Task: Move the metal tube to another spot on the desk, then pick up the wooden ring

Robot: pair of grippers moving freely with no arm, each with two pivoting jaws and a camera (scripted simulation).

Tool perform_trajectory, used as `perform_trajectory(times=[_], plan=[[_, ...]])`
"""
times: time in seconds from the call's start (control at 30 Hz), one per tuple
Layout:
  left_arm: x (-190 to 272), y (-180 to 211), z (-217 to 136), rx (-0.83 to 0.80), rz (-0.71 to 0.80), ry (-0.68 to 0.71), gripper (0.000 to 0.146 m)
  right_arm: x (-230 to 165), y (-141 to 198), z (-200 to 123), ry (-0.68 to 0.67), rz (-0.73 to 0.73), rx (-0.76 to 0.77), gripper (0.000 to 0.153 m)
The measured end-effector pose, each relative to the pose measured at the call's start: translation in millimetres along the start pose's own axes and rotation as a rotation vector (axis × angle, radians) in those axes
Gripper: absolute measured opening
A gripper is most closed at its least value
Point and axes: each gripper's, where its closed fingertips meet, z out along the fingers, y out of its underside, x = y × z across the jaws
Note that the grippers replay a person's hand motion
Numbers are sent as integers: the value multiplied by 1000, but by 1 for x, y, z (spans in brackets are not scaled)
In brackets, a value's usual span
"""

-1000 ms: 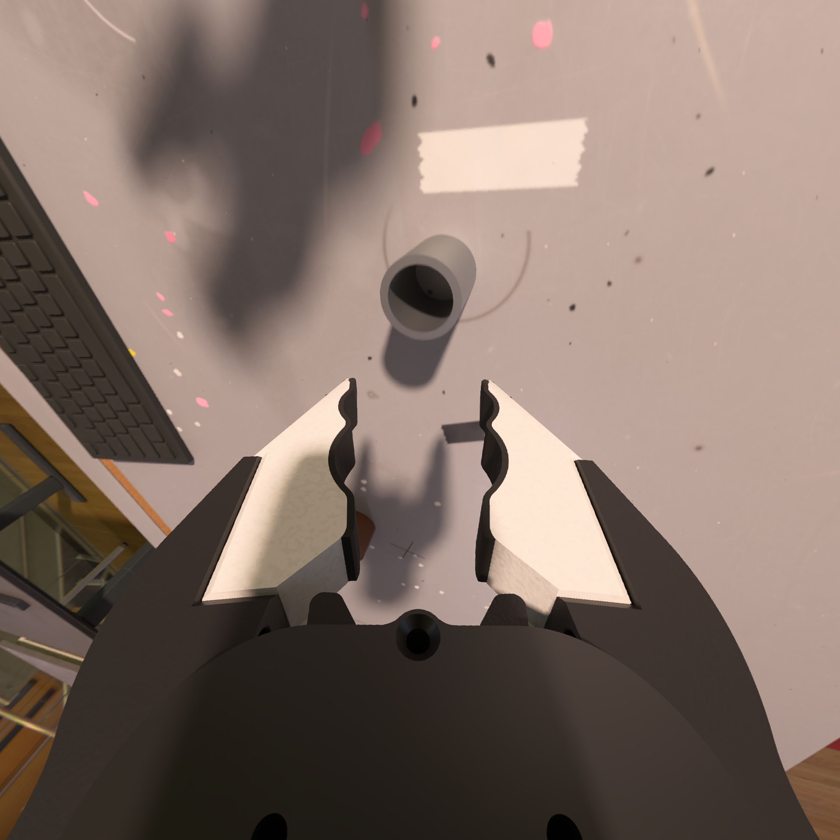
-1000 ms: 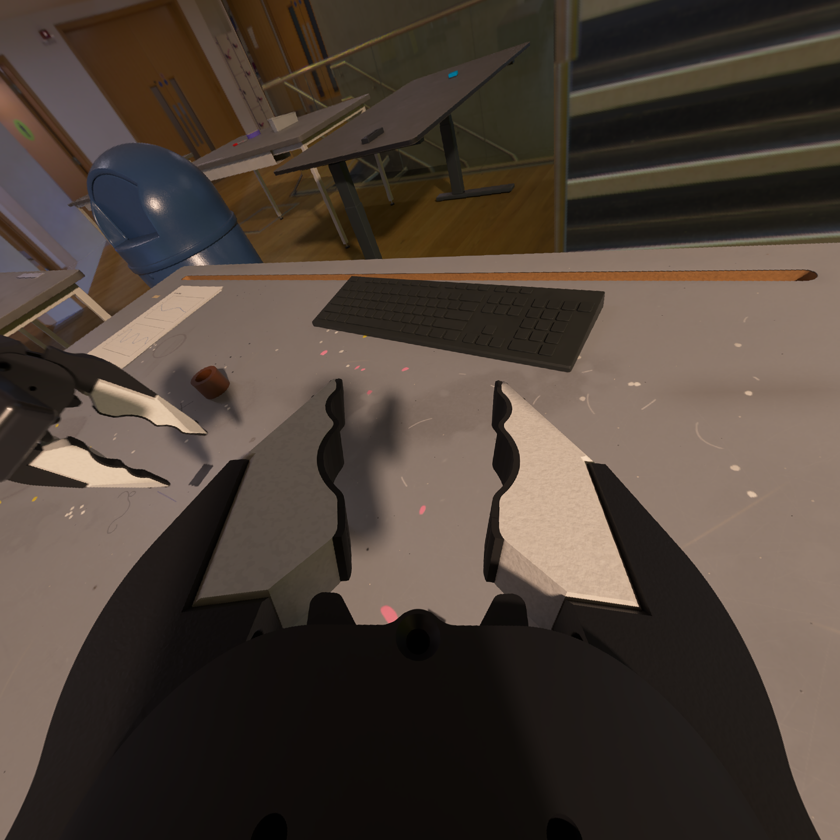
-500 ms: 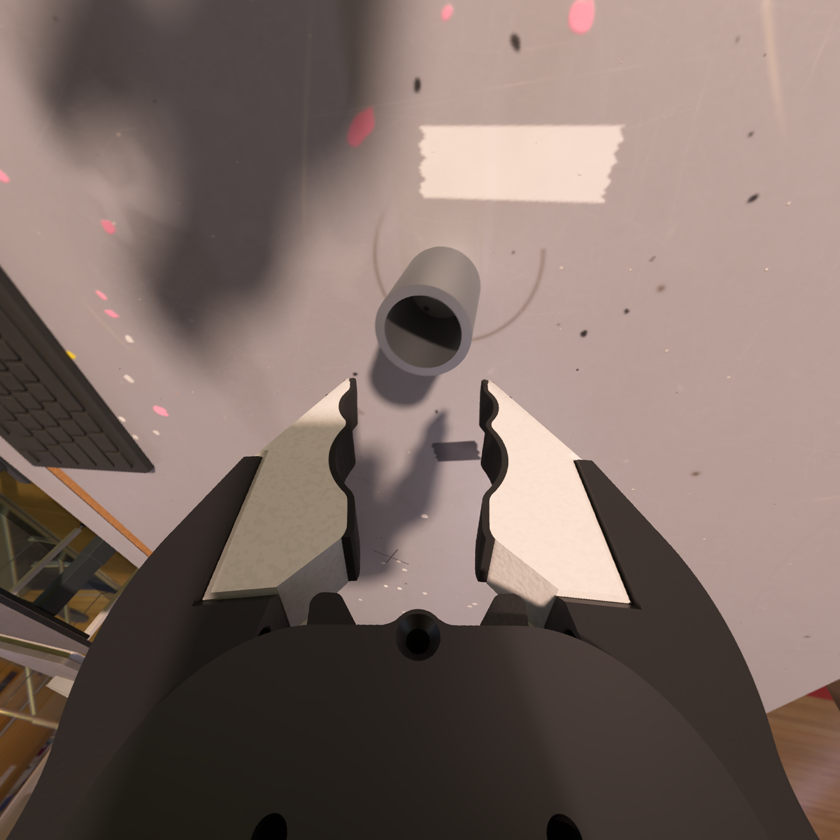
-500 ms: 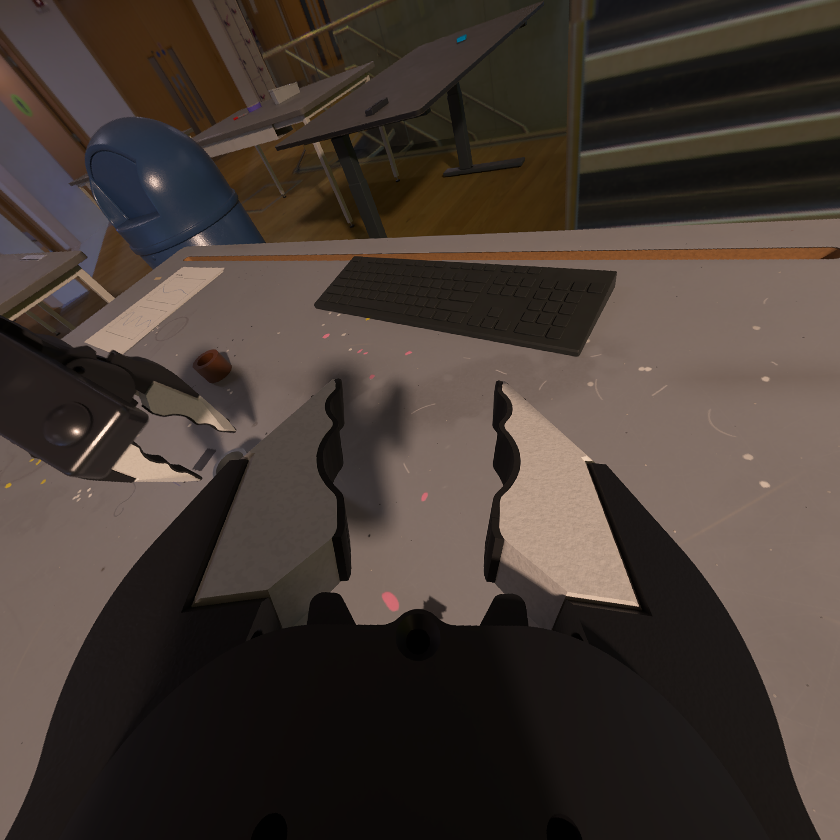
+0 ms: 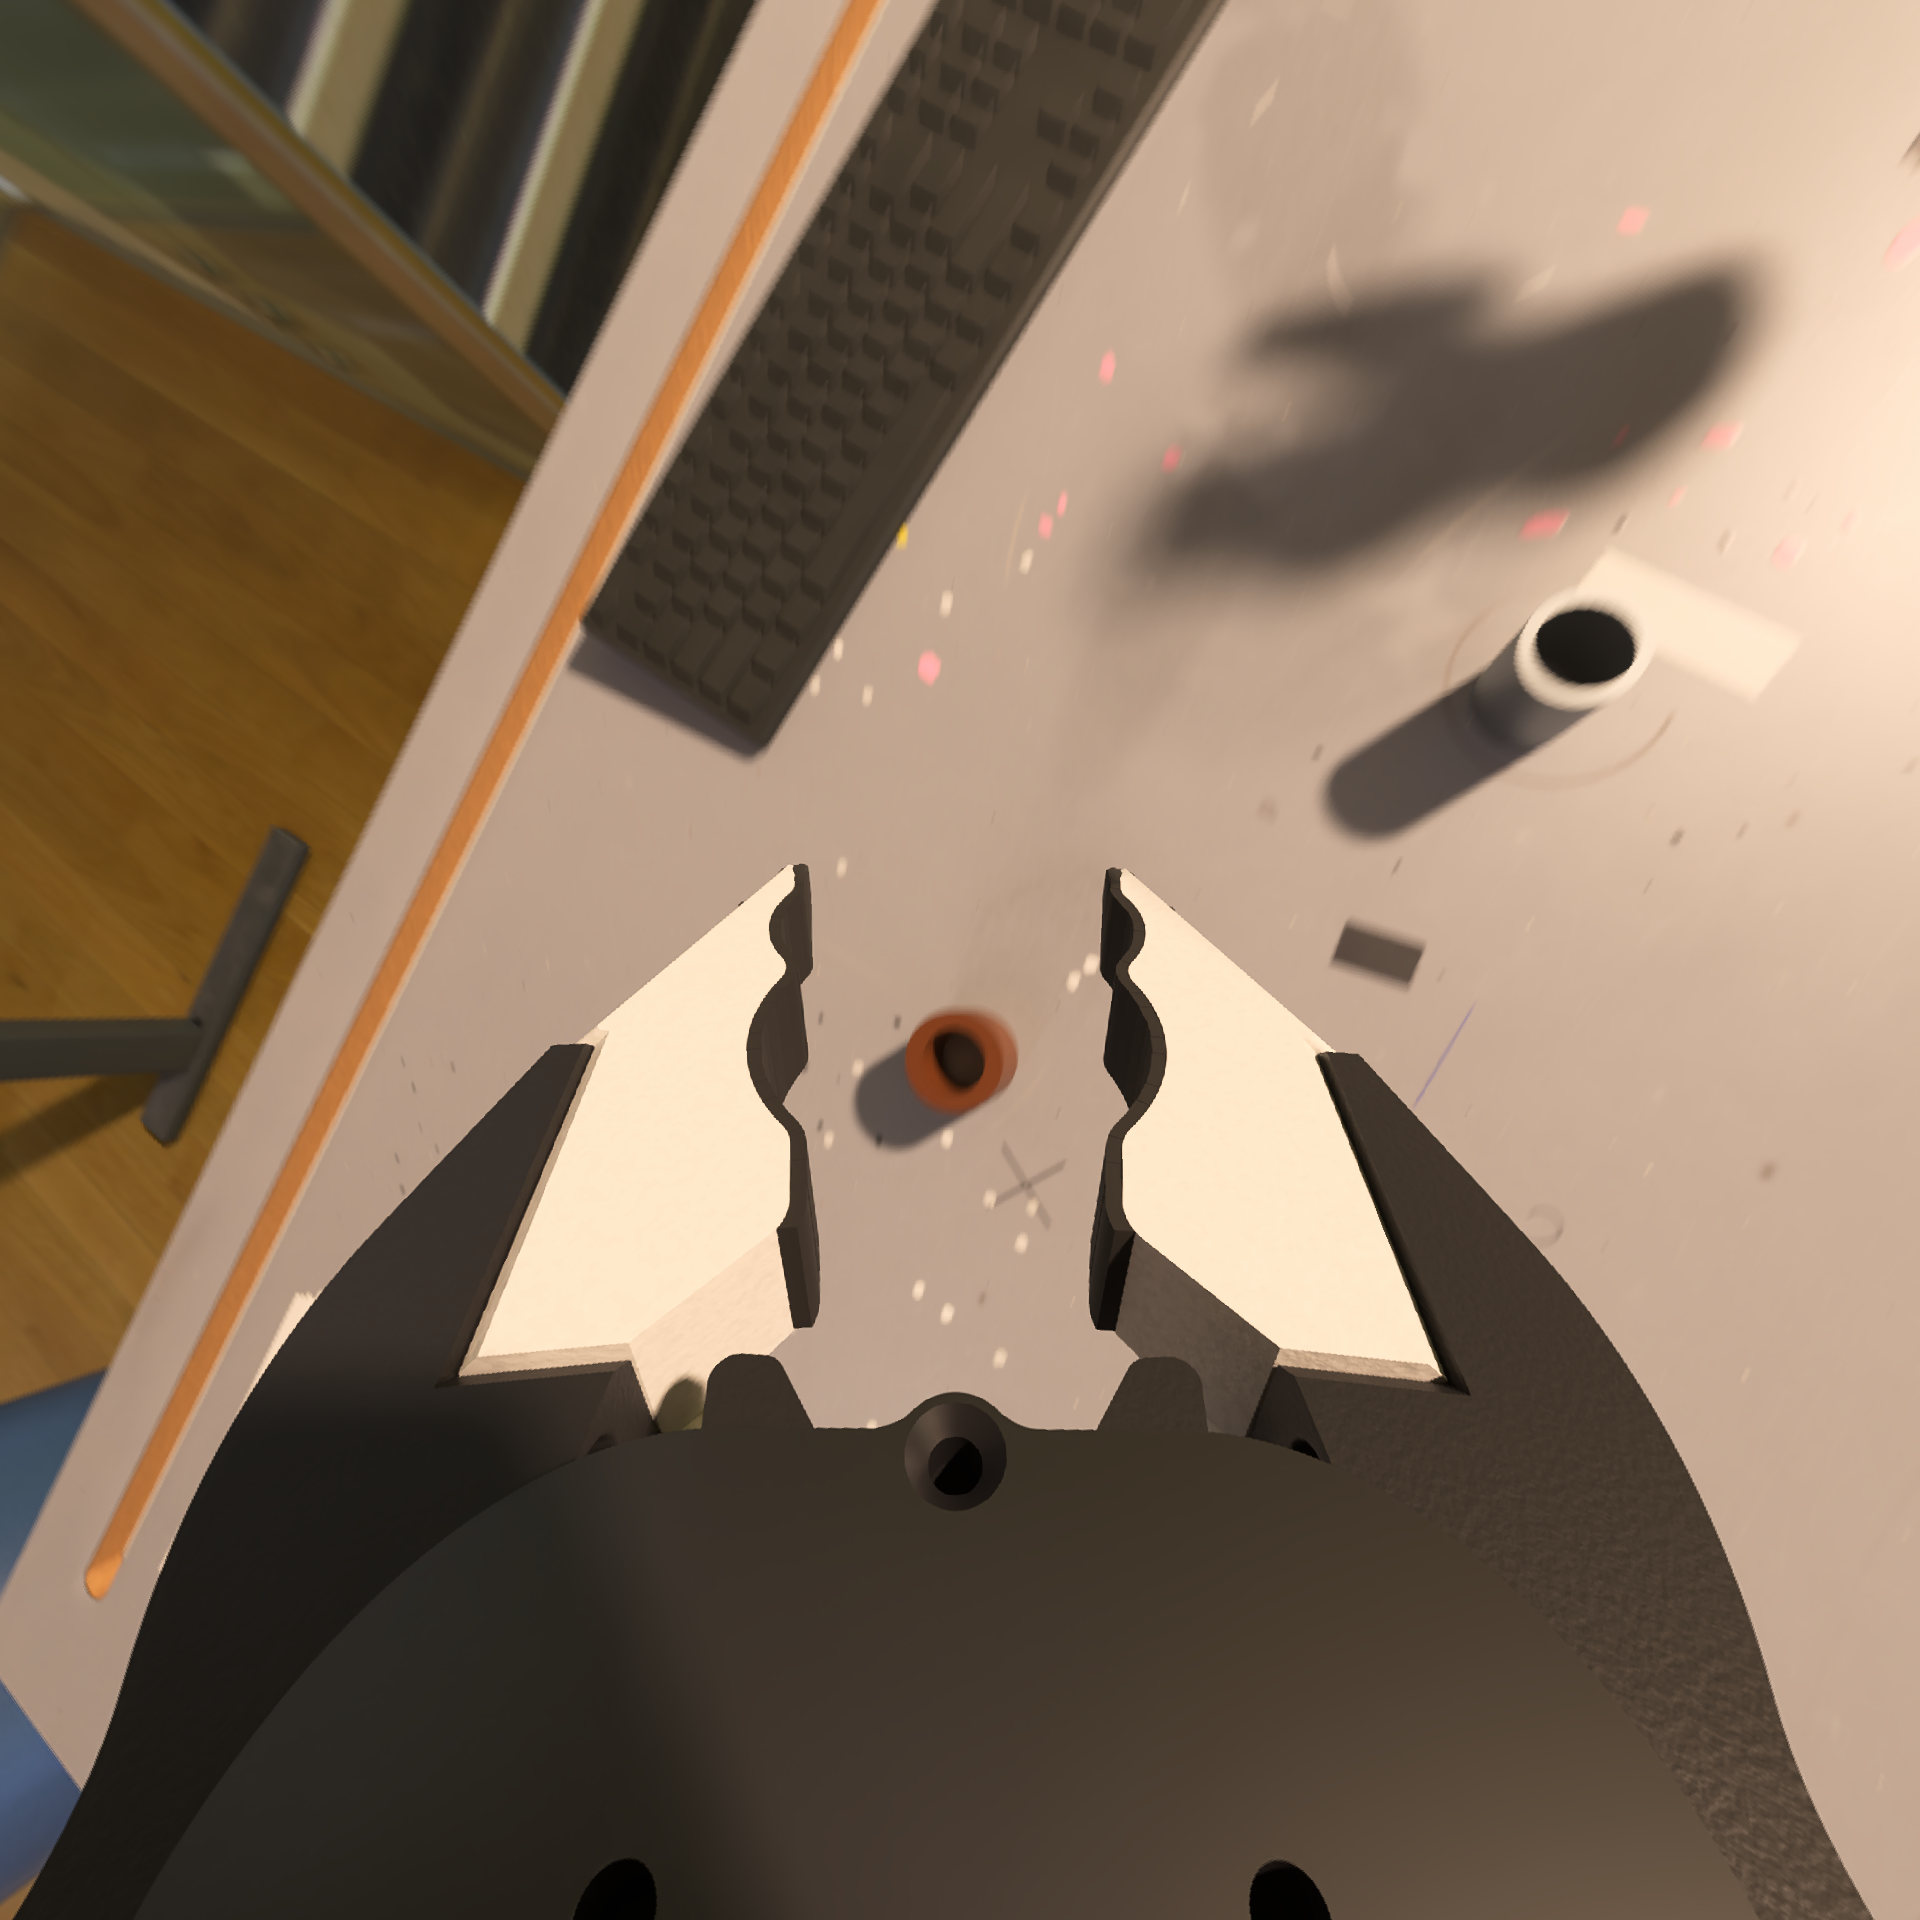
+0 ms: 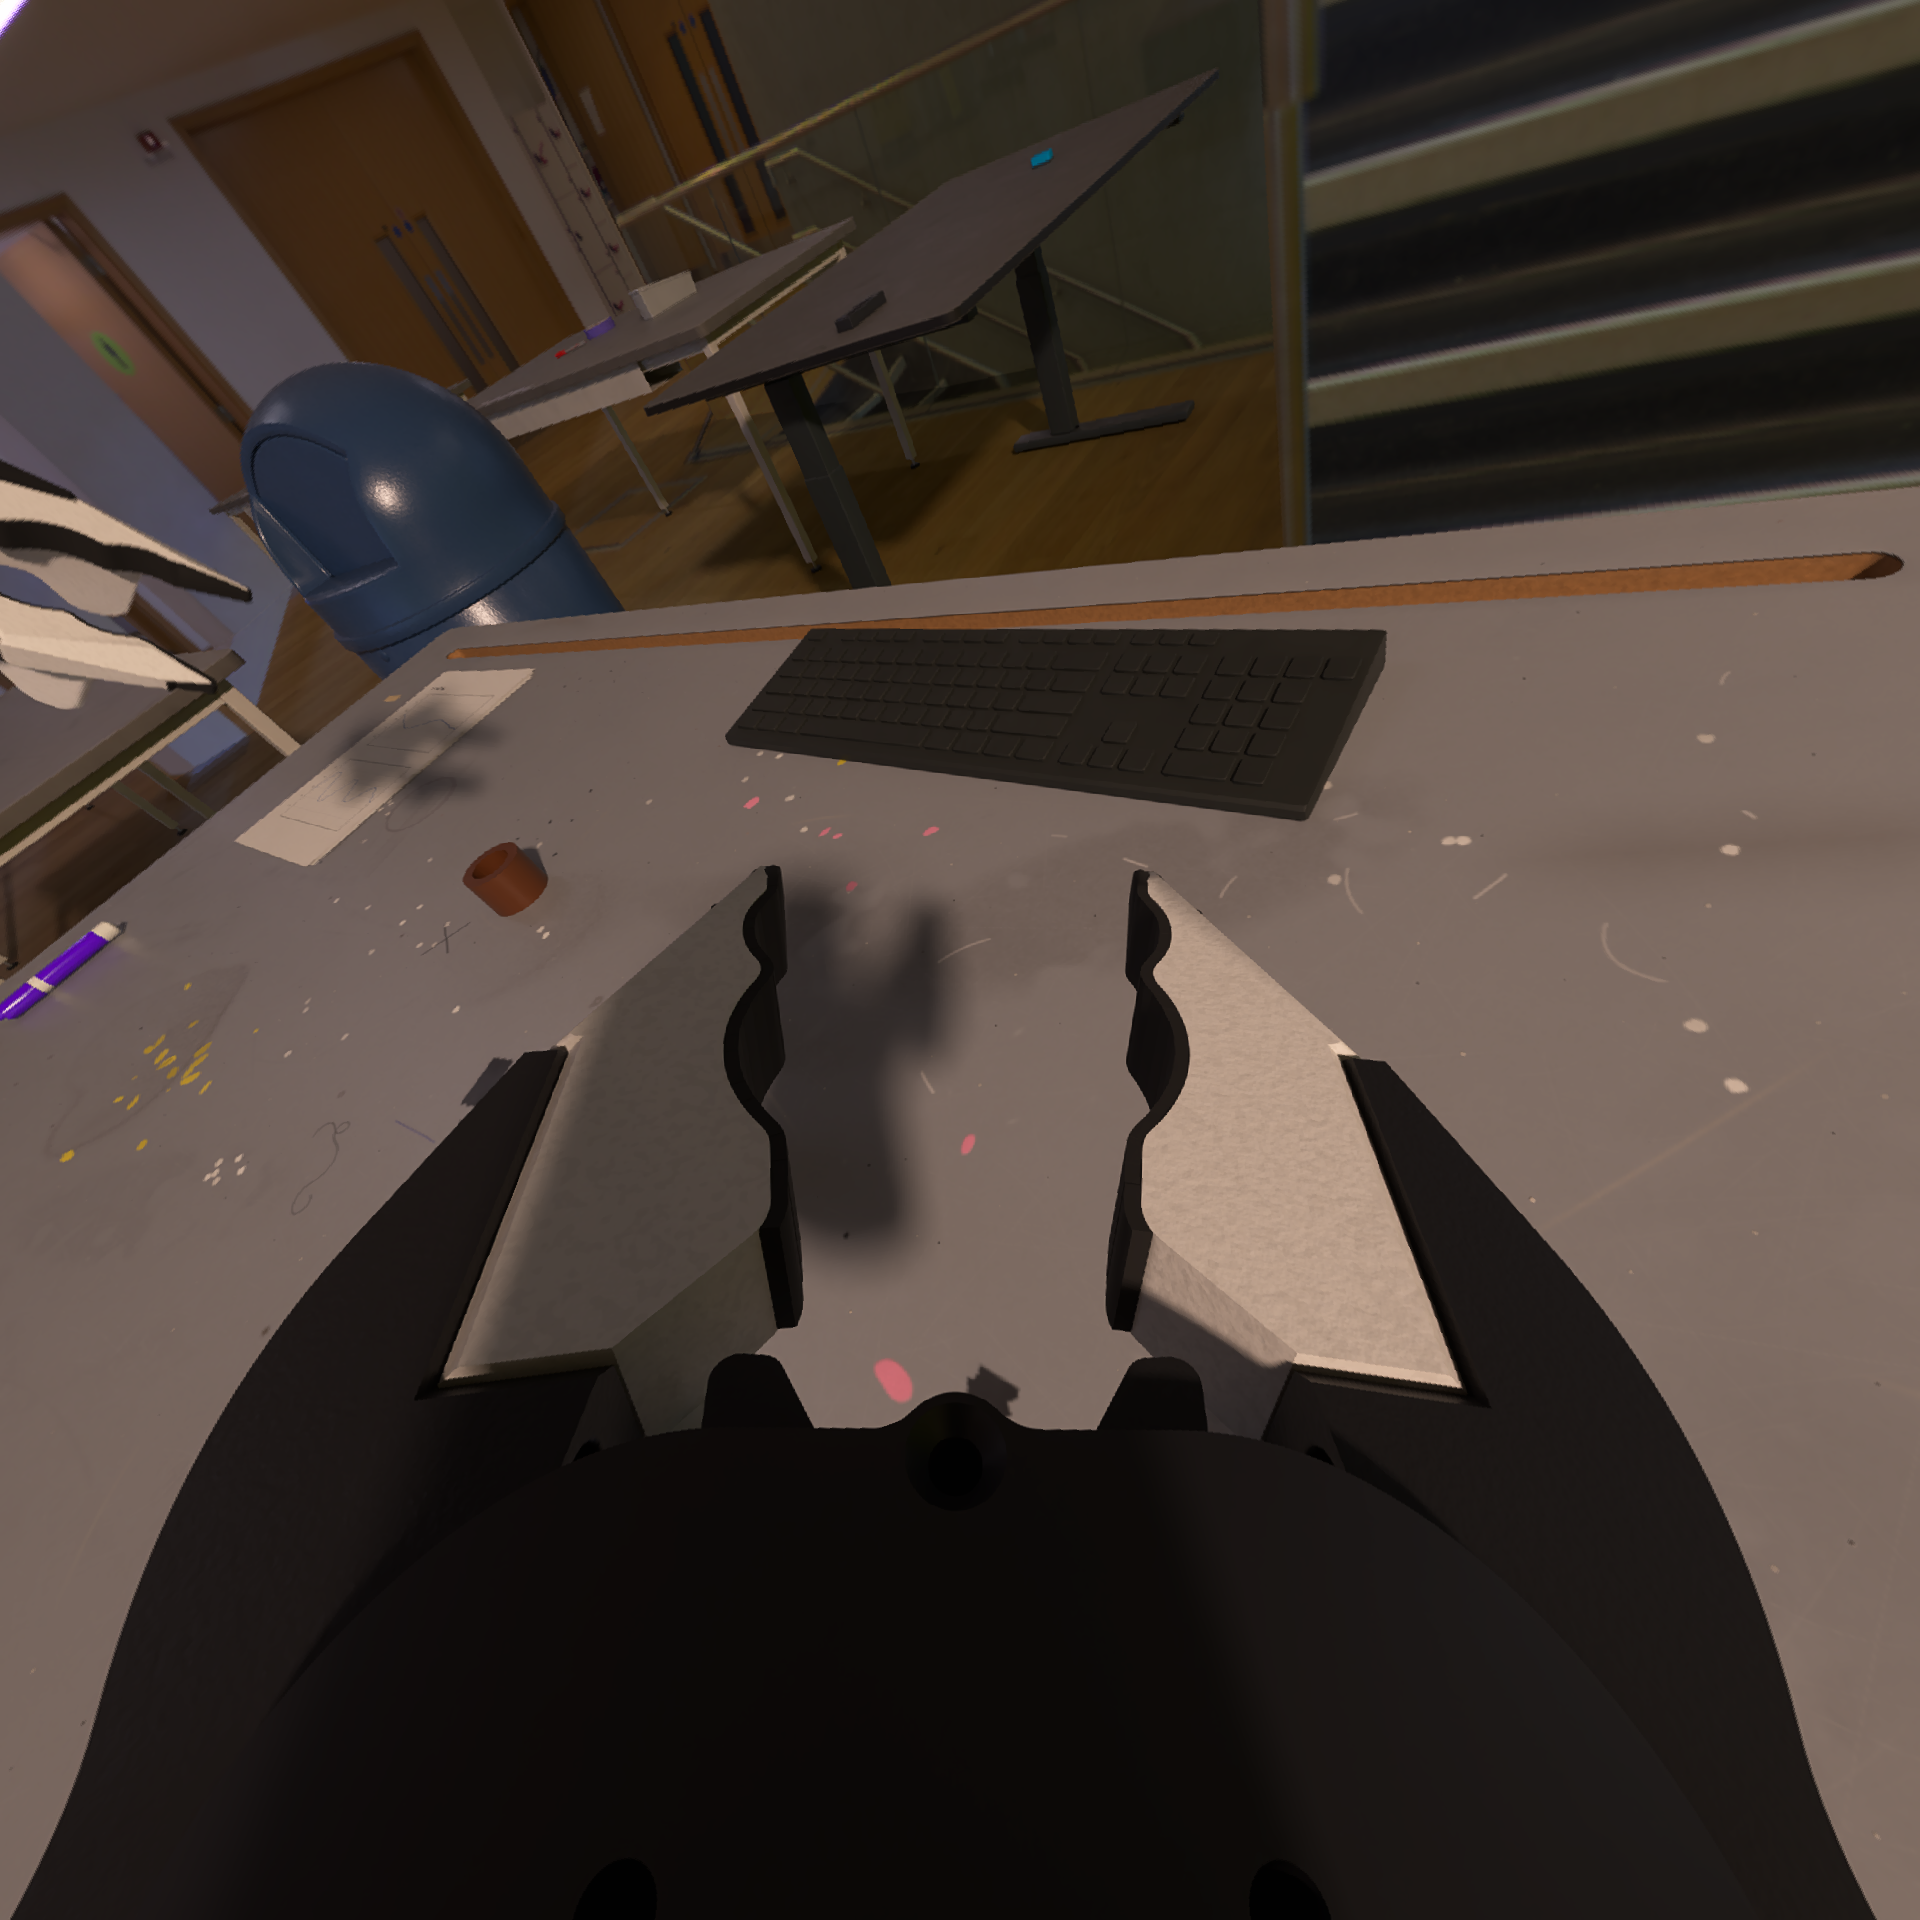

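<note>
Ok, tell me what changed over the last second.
The left gripper swung off the metal tube, which now stands off to its right, and lines up over the wooden ring between its open fingers. In the right wrist view it rose toward the upper left. Nothing was grasped. The right gripper stayed open and empty; the keyboard did not move.

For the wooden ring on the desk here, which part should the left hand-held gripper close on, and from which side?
Probably across its outer wall, coming straight down from above. The wooden ring stands on the desk with its hole facing up, so two opposite sides are free. The open left hand-held gripper already frames it between its fingers, with nothing close beside it.
</note>
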Motion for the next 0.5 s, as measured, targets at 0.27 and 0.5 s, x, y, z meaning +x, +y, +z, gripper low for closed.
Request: perform_trajectory(times=[0.27,0.5], plan=[[-10,125,59,-192,41,138,61,3,2,3,-5,11,-12,66],[-2,154,111,-255,136,204,59,8,8,6,6,20,-32,66]])
